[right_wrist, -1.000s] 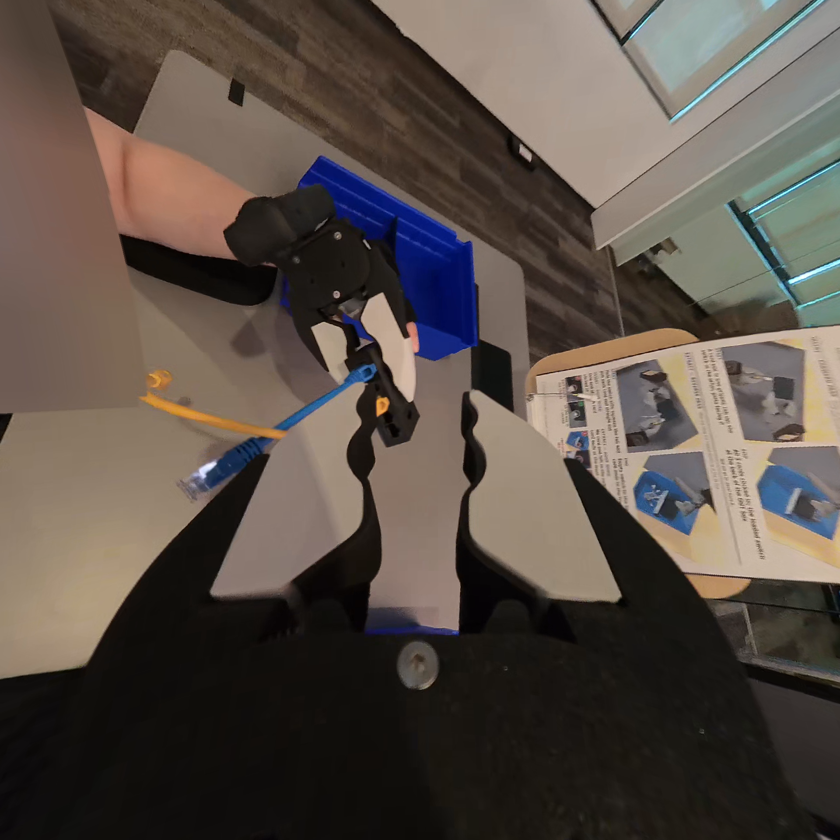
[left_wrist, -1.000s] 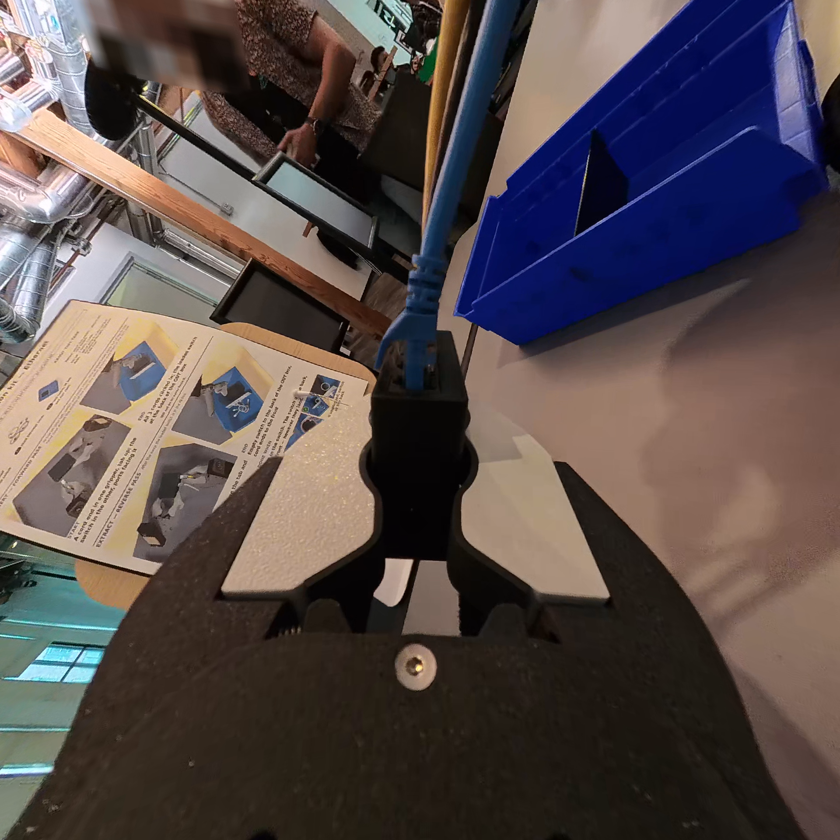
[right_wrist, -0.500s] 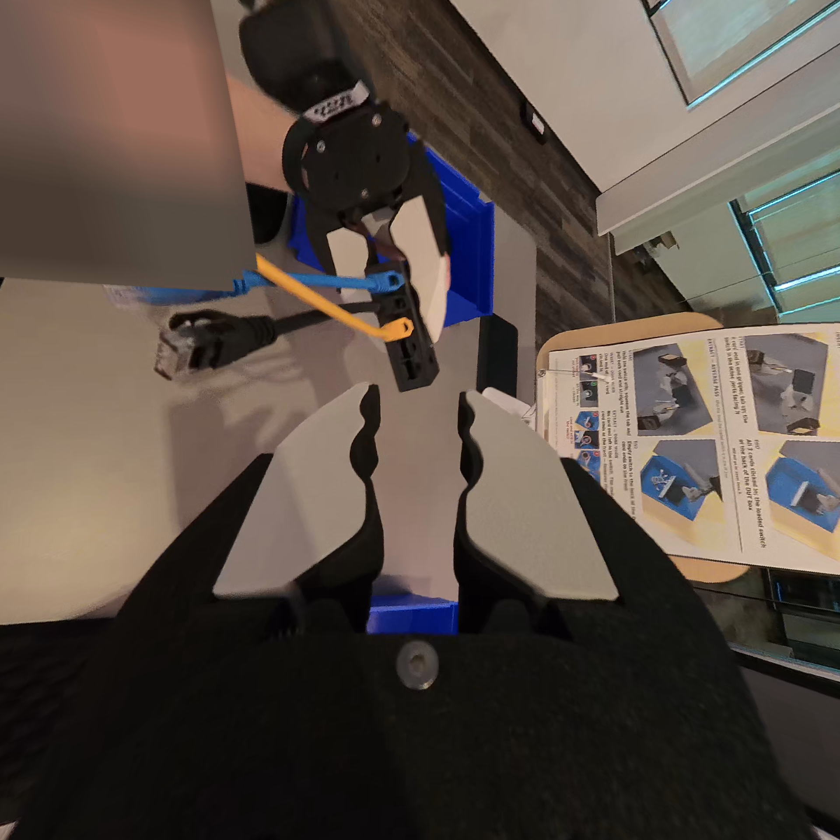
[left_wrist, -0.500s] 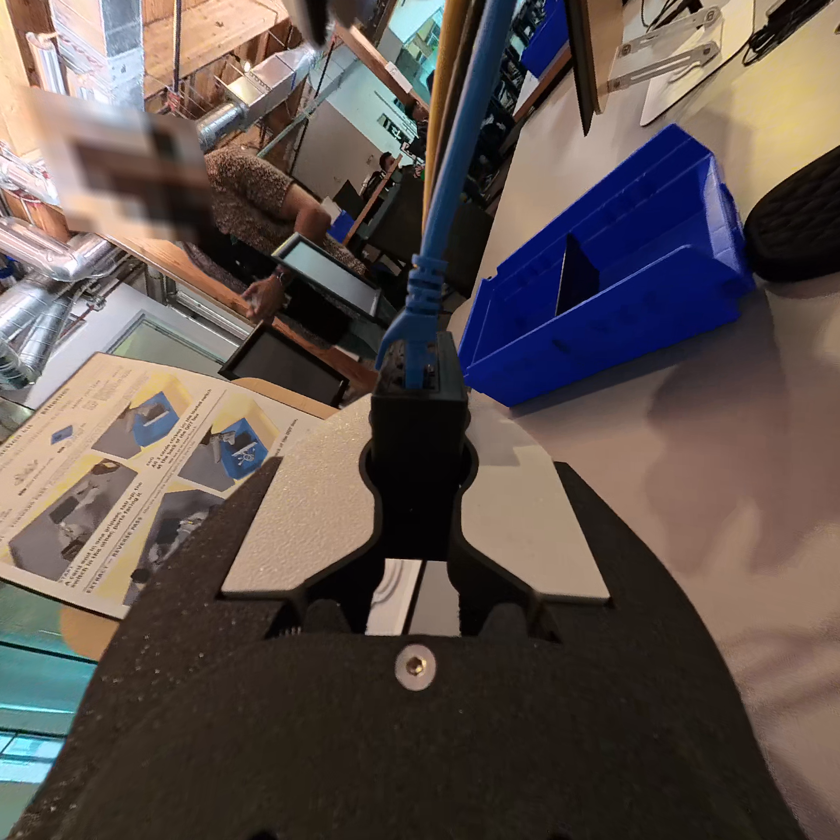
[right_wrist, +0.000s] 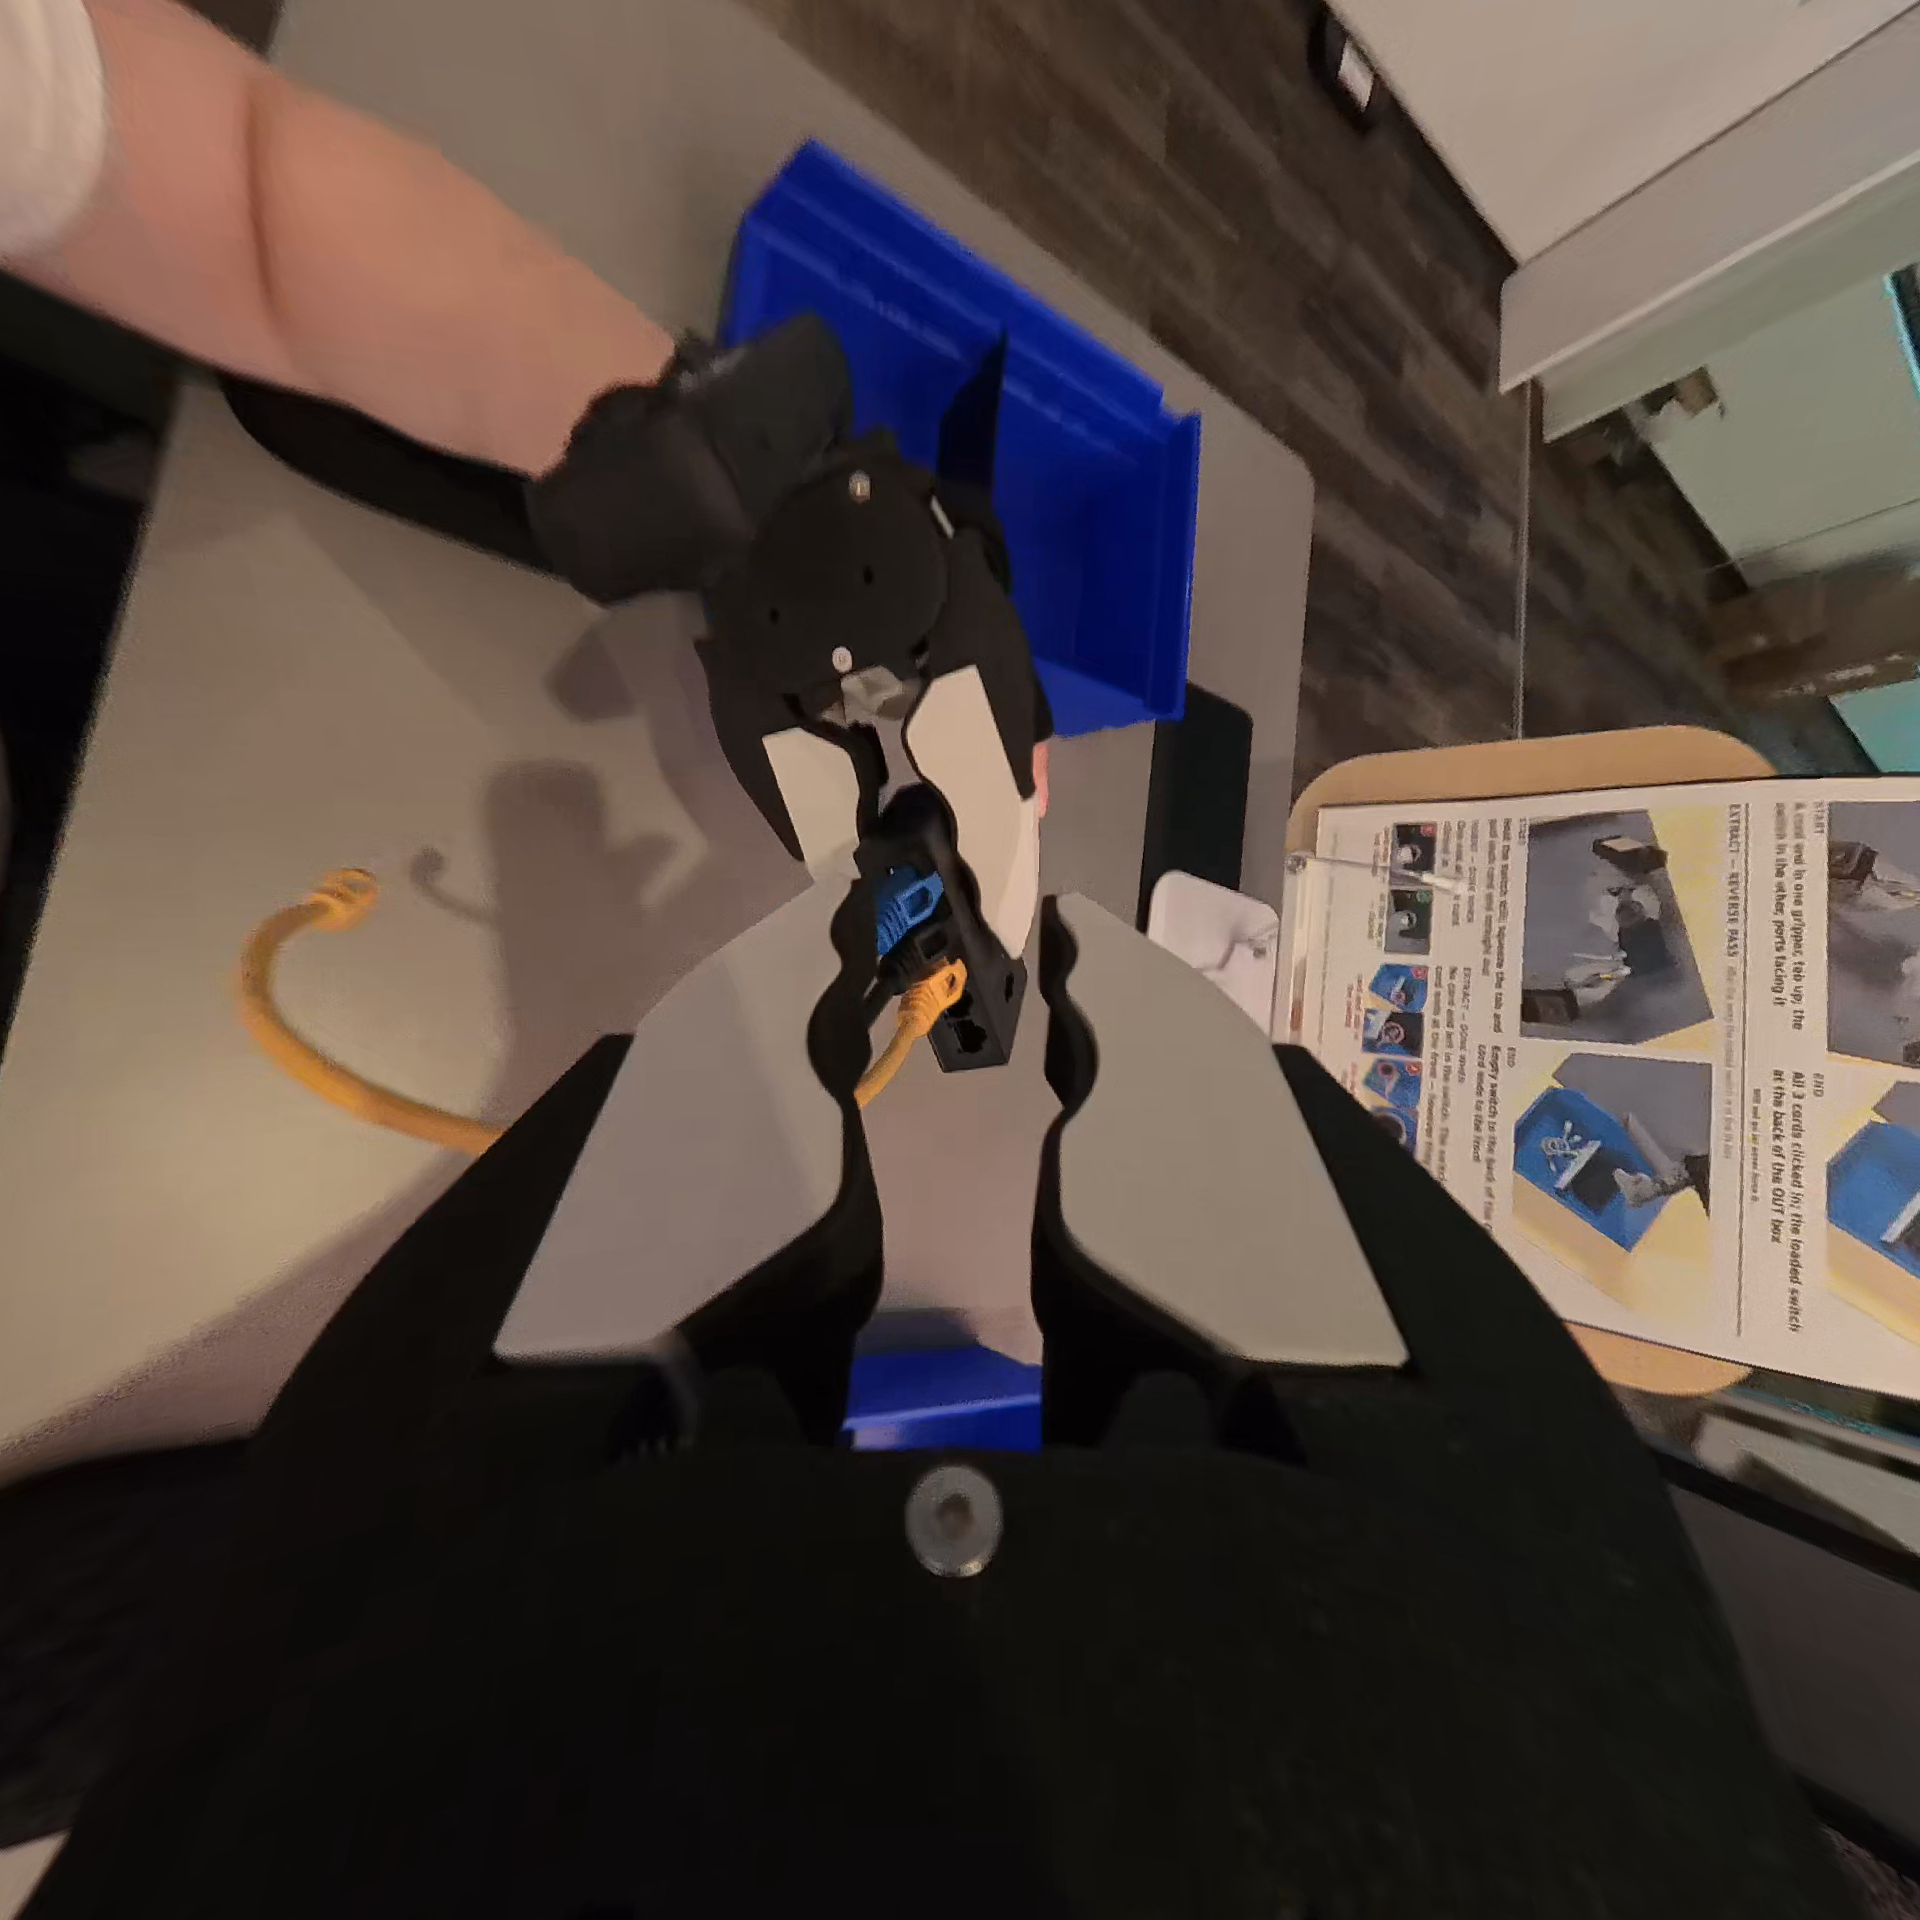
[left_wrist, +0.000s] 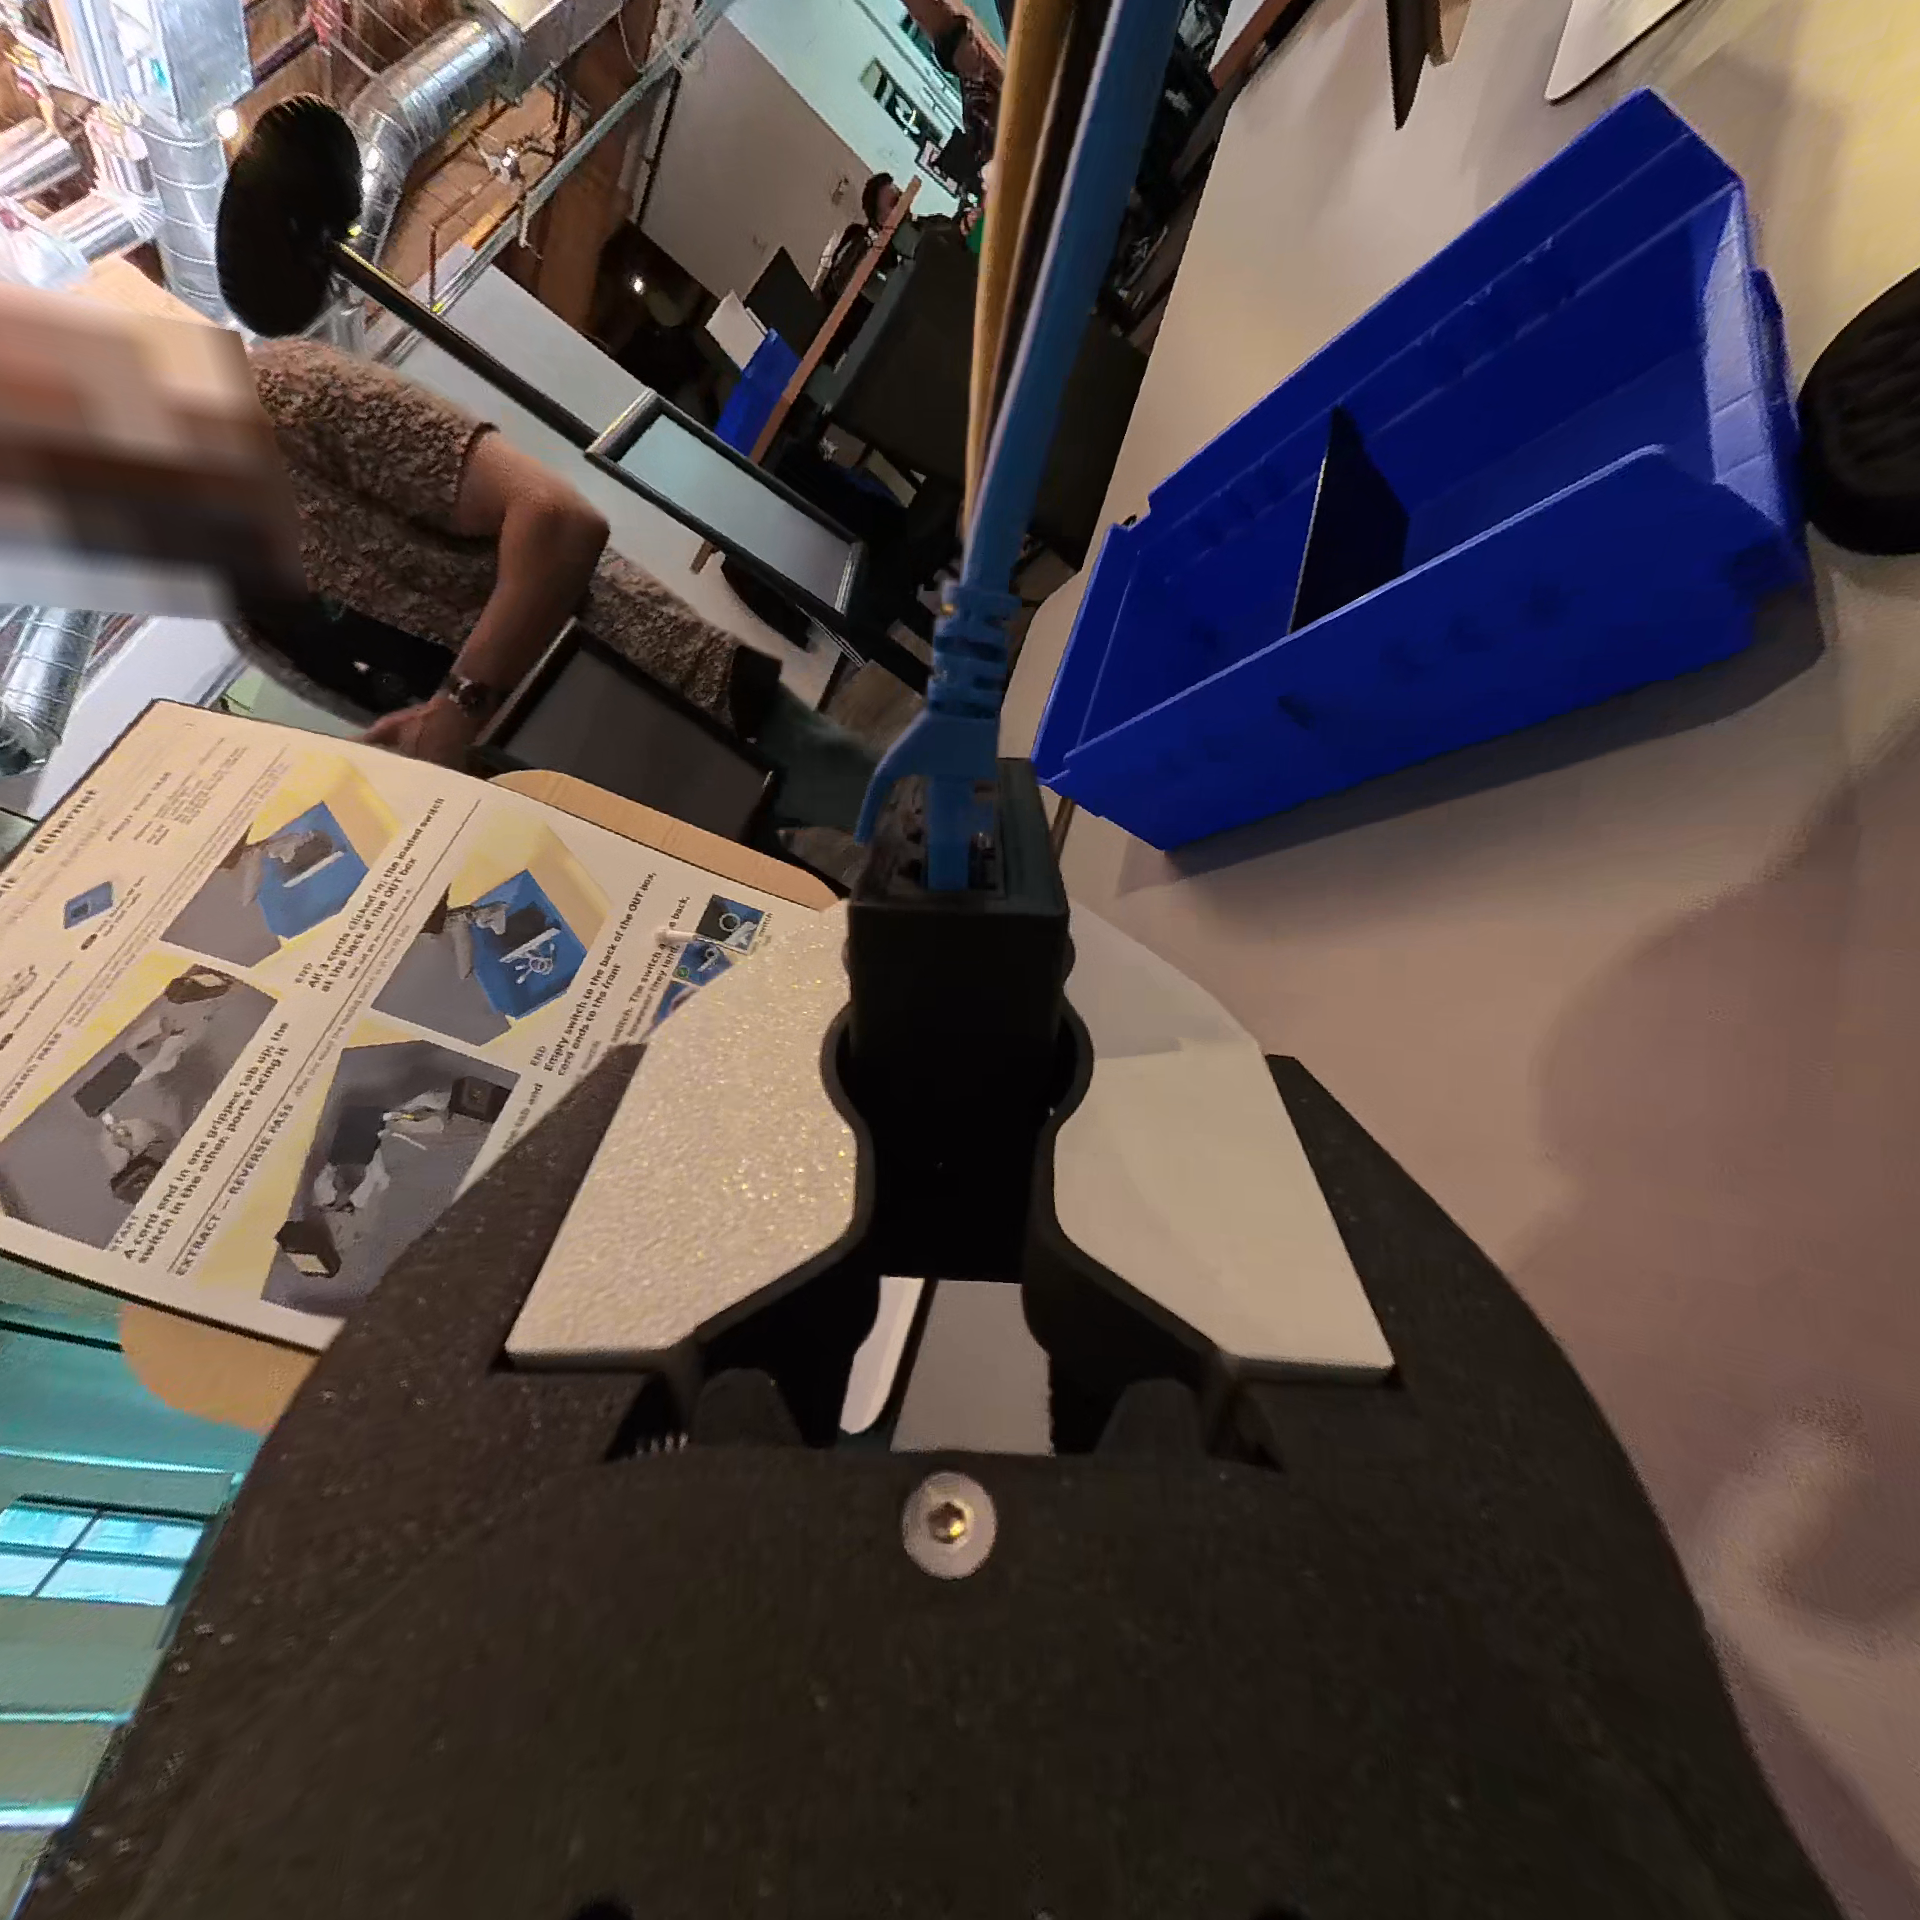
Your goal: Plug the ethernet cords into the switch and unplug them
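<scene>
The left gripper (left_wrist: pixel 957 1049) is clamping a small black ethernet switch (left_wrist: pixel 957 997) between its two grey-faced fingers (left_wrist: pixel 727 1122), holding it clear of the grey table (left_wrist: pixel 1507 1039) with its row of ports facing away from the camera. A blue ethernet cord (left_wrist: pixel 1023 436) is sitting in one port, its ribbed boot and release tab standing proud of the housing while the cable is running straight up out of the left wrist view; yellow and black cords are rising beside it there.

In the right wrist view the switch (right_wrist: pixel 961 977) is showing as a narrow black block with the blue plug (right_wrist: pixel 906 906) seated nearest the fingers, a black plug just below it, a yellow plug (right_wrist: pixel 935 987) next, and an empty port near the free end. The yellow cord (right_wrist: pixel 301 1029) is curving down across the table, its far connector lying loose on the surface.

The right gripper (right_wrist: pixel 951 997) is hovering just short of the switch with its jaws apart and nothing between them.

A blue plastic bin (left_wrist: pixel 1455 582) with a dark divider is sitting on the table beyond the switch, and a printed instruction sheet (right_wrist: pixel 1662 1060) is resting on a tan board off the table's edge.
</scene>
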